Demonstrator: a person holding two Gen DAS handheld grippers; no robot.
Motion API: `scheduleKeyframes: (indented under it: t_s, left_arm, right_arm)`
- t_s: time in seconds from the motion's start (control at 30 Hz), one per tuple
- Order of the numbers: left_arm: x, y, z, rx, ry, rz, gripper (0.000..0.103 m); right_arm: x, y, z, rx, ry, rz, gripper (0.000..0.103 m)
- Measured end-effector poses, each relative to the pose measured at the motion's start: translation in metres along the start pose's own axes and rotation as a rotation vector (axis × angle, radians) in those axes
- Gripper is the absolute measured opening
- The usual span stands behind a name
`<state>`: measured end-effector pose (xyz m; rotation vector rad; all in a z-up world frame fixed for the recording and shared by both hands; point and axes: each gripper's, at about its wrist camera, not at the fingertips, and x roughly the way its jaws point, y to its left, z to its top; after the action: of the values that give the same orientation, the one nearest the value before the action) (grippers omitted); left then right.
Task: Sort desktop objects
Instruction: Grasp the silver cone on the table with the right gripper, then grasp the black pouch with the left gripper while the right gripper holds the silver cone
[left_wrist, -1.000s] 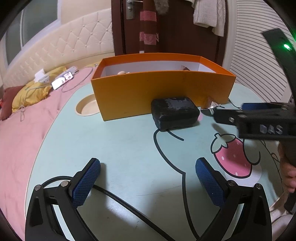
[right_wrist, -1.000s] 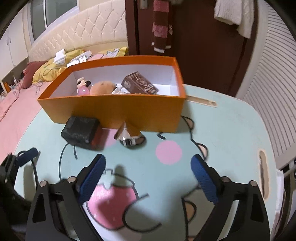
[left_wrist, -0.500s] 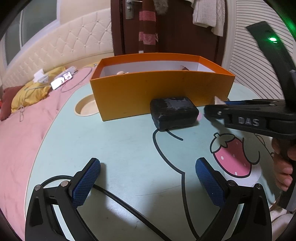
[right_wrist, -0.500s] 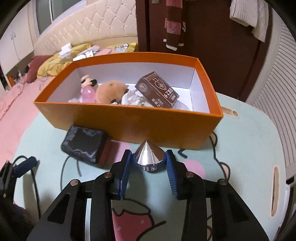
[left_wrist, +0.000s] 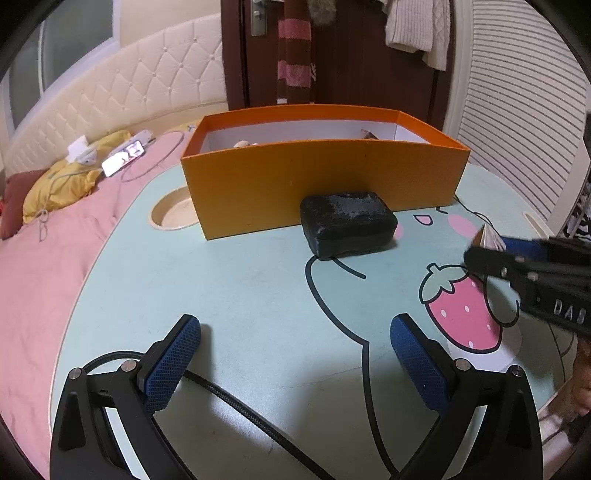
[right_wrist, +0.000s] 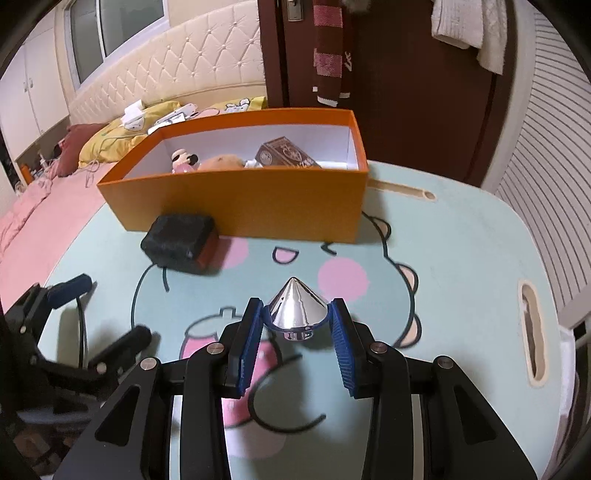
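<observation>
Silver cone held in the right gripper, short of the orange box

The right gripper (right_wrist: 297, 328) has its blue pads closed on the silver cone (right_wrist: 297, 310), tip up, and in the left wrist view the cone appears lifted clear of the pale green table (left_wrist: 258, 295); the orange box (right_wrist: 240, 195) stands beyond it with a small figure (right_wrist: 183, 161), a brown plush (right_wrist: 221, 162) and a brown carton (right_wrist: 286, 155) lying inside. The step in hand looks like carrying the cone to the box: the next move calls for rising above the near wall, travelling forward and parting the pads over a free patch. The left gripper (left_wrist: 295, 354) hangs wide open and empty, facing the black case (left_wrist: 347, 221) that rests against the box front
</observation>
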<state>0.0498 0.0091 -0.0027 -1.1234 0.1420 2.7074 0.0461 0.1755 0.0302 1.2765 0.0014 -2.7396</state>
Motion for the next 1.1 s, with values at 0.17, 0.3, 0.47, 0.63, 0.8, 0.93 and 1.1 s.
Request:
scheduleKeyframes:
  t_s: [0.17,0.3,0.47,0.63,0.8,0.93,1.1]
  left_arm:
    - [-0.003,0.005,0.005,-0.021,0.012,0.012,0.102]
    - [-0.004,0.007,0.018,-0.032,0.01,-0.004,0.102]
    - [0.002,0.001,0.038,-0.005,0.022,-0.016,0.102]
    - [0.01,-0.006,0.055,0.015,0.035,-0.022,0.102]
    - [0.022,-0.016,0.065,0.031,0.047,-0.007,0.102]
    - [0.029,-0.025,0.069,0.054,0.057,-0.01,0.102]
    - [0.039,-0.031,0.074,0.077,0.075,-0.002,0.102]
  right_arm:
    - [-0.001,-0.005,-0.009,0.026,-0.006,-0.007,0.039]
    - [-0.002,-0.006,-0.009,0.036,-0.019,-0.002,0.039]
    - [-0.004,-0.007,-0.011,0.04,-0.025,0.005,0.039]
    - [-0.004,-0.008,-0.012,0.046,-0.026,0.019,0.039]
    - [-0.005,-0.01,-0.012,0.049,-0.027,0.029,0.039]
    - [-0.005,-0.01,-0.013,0.05,-0.03,0.037,0.039]
    - [-0.004,-0.012,-0.013,0.052,-0.032,0.046,0.039]
